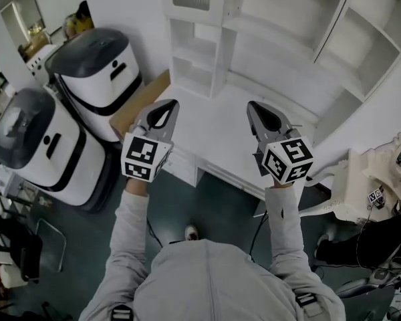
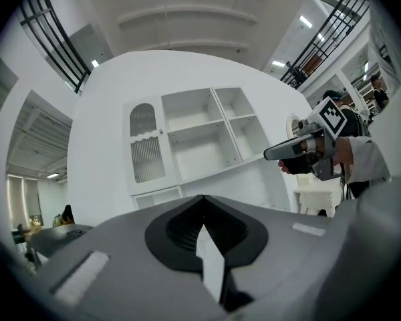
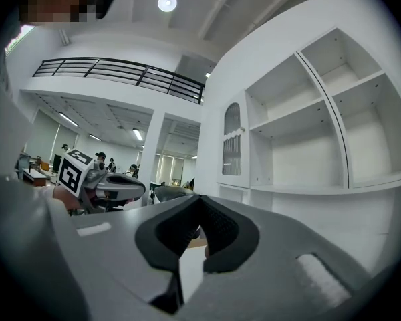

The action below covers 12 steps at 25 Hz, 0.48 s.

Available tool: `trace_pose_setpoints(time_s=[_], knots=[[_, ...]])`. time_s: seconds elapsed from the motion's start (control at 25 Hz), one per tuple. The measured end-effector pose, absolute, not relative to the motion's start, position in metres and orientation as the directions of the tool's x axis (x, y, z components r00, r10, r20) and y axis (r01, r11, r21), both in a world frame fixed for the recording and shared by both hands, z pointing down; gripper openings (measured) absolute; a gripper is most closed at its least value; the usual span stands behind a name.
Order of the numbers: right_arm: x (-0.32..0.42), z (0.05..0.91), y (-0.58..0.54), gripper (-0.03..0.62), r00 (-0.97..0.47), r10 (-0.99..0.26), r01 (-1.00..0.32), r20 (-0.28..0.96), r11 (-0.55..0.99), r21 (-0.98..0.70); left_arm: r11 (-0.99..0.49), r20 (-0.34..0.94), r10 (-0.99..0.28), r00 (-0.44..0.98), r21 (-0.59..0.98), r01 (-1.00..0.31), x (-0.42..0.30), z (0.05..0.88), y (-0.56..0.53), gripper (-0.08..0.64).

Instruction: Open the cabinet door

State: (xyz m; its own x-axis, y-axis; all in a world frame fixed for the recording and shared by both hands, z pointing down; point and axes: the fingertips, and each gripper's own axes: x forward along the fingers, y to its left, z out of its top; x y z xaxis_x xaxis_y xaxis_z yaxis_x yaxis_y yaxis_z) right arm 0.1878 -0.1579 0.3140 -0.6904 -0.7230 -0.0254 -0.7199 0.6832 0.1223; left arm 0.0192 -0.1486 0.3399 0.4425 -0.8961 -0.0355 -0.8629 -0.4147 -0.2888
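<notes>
Closed white arched cabinet door (image 2: 147, 147)

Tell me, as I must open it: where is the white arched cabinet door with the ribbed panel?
Left gripper view: the white arched cabinet door stands shut, directly left of the open white shelves.
</notes>
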Motion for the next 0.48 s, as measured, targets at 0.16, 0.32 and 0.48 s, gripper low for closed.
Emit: trace_pose_setpoints(time_s=[0.16,0.32,0.48], knots=[[0.176,0.316,-0.177,0.002,-0.67,-0.742,-0.739,-0.029,0.662,0.126,-0.423,-0.042,-0.891,0.452,-0.288,-0.859,0.003,0.343,-0.17,0.018],[0.171,0.316,-0.196,0.002,-0.647,-0.762,-0.759,-0.031,0.639,0.121,-0.434,-0.036,-0.887,0.46,-0.275,-0.858,-0.006,0.342,-0.188,0.018],[0.166,0.312,-0.213,0.002,-0.643,-0.766,-0.763,-0.019,0.638,0.106,-0.443,-0.035,-0.881,0.471,-0.285,-0.85,-0.011,0.338,-0.206,0.018]])
